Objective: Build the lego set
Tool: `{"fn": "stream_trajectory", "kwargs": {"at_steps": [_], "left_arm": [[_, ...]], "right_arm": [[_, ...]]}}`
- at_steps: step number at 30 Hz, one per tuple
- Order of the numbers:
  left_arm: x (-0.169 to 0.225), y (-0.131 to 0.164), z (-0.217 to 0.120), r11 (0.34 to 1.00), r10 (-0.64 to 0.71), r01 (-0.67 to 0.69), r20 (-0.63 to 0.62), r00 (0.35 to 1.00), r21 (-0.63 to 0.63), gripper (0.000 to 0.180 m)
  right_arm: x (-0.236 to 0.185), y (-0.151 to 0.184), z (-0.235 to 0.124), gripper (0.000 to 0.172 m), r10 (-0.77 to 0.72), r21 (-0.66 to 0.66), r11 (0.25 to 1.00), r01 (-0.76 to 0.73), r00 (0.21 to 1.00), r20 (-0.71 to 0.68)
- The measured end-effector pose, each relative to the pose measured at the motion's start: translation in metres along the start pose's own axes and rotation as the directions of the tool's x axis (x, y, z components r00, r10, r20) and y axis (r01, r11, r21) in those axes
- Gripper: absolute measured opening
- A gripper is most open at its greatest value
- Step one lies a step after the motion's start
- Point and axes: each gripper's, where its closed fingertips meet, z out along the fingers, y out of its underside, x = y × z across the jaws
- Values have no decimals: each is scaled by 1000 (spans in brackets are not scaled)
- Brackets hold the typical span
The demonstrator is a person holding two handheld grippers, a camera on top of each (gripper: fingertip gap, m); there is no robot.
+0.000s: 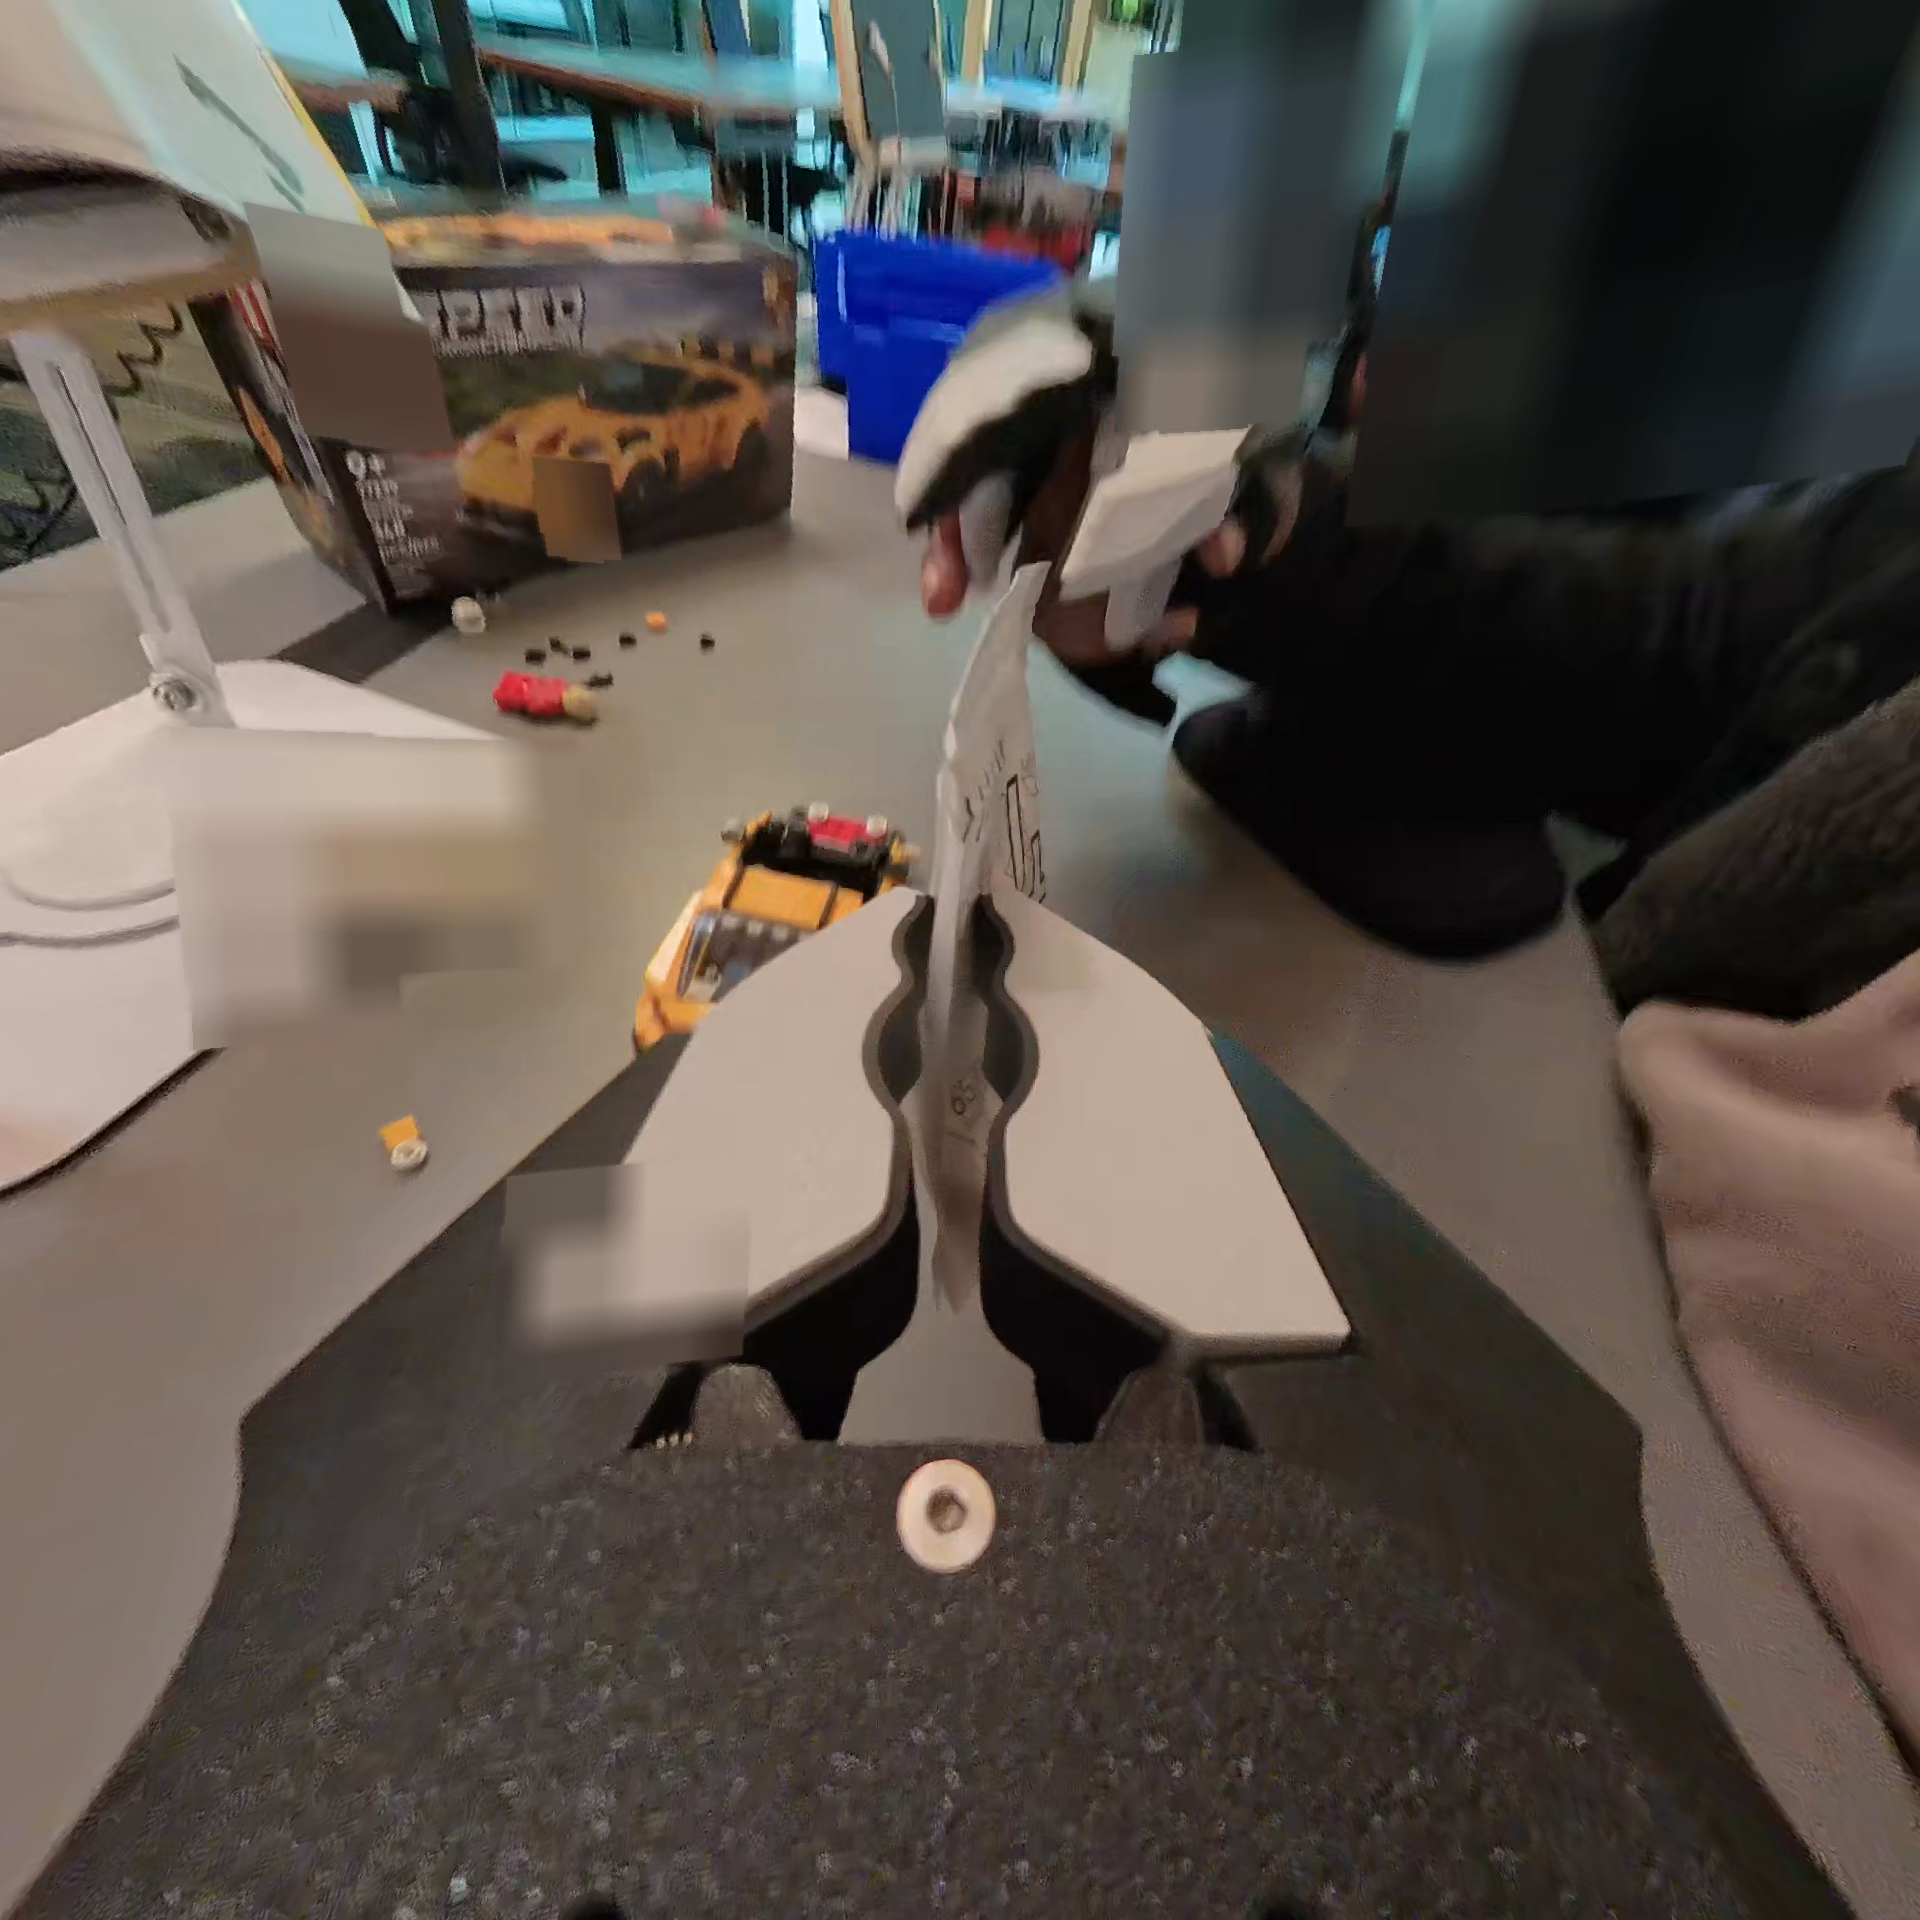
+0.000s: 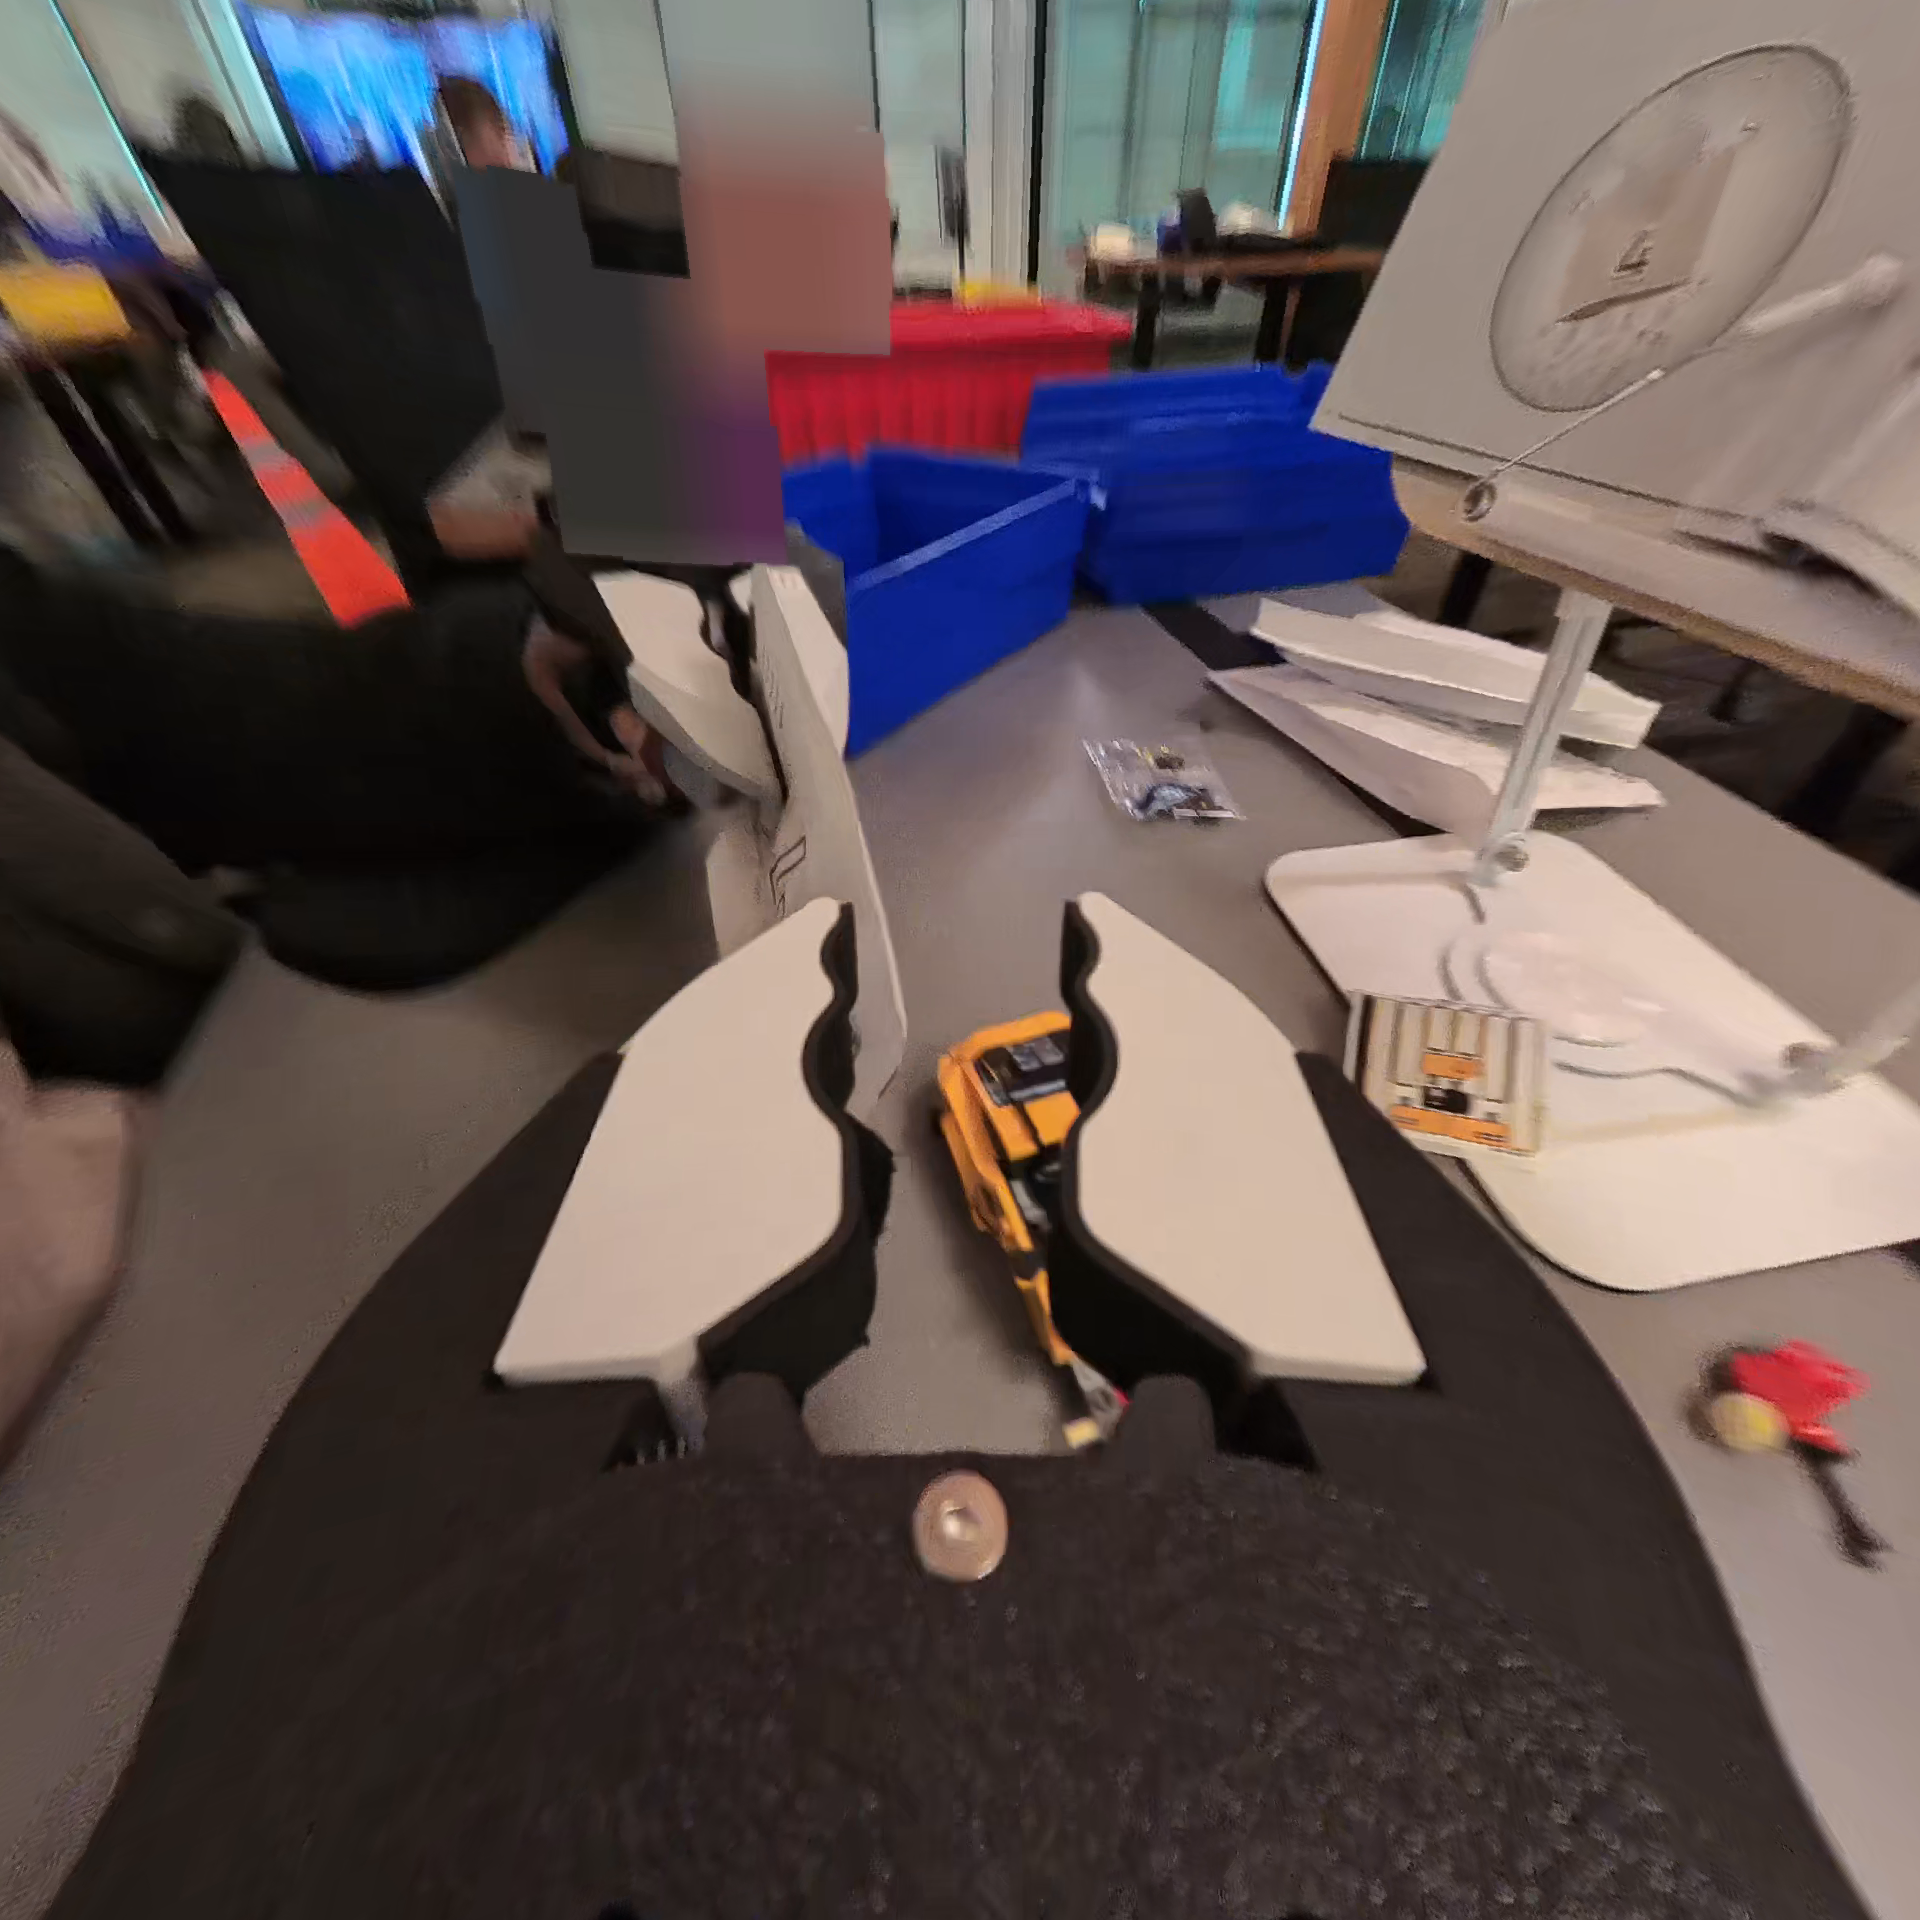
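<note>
The white paper bag (image 1: 987, 790) is clamped in the left gripper (image 1: 951, 914), while the right gripper (image 2: 961, 914) hangs spread, bag against one finger, above the yellow brick car (image 2: 1013, 1101) mid-table.

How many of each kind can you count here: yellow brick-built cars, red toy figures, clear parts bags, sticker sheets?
yellow brick-built cars: 1
red toy figures: 1
clear parts bags: 1
sticker sheets: 1
Total: 4

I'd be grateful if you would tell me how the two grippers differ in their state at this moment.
The left gripper is nearly closed on a white paper bag; the right gripper stands open, gripping nothing. The bag runs between the left fingers; it only passes the right's left finger. Both have white fingers and hover over the yellow toy car.
</note>
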Motion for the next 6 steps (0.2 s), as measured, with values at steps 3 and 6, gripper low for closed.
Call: {"fn": "stream_trajectory", "kwargs": {"at_steps": [3, 6], "left_arm": [[1, 25, -4, 994, 48, -48, 2, 999, -102, 7], [3, 38, -5, 988, 59, -60, -11, 998, -142, 8]], "right_arm": [[-13, 6, 18, 42, -200, -229, 953, 200, 979, 23], [-35, 18, 46, 38, -280, -391, 865, 313, 950, 142]]}}
